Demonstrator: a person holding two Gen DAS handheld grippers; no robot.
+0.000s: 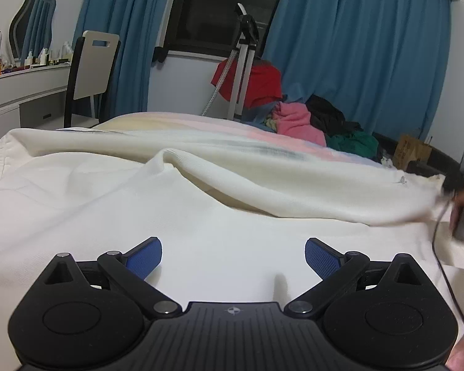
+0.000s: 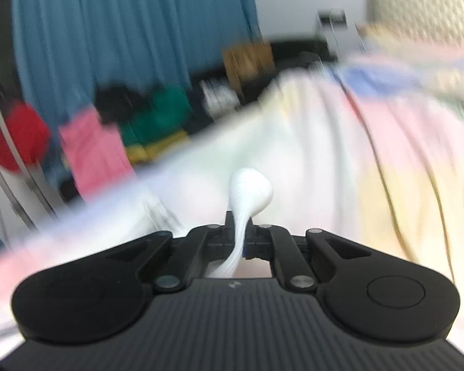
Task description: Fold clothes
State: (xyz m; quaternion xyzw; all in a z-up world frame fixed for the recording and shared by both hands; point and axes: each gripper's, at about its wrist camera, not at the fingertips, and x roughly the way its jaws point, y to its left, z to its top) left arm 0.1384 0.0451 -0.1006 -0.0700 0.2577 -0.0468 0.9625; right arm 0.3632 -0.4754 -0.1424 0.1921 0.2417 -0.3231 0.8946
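A white garment lies spread over the bed, with a long fold running across it. My left gripper hovers low over its near part, jaws wide apart and nothing between the blue pads. In the right wrist view, which is blurred, my right gripper is shut on a bunched piece of the white garment that bulges out past the fingers. That right gripper and the hand holding it show at the right edge of the left wrist view, at the garment's edge.
A pile of clothes, pink, red, black and green, lies at the bed's far side by blue curtains. A garment steamer stand rises behind. A chair and dressing table stand left. The pastel striped bedsheet spreads right.
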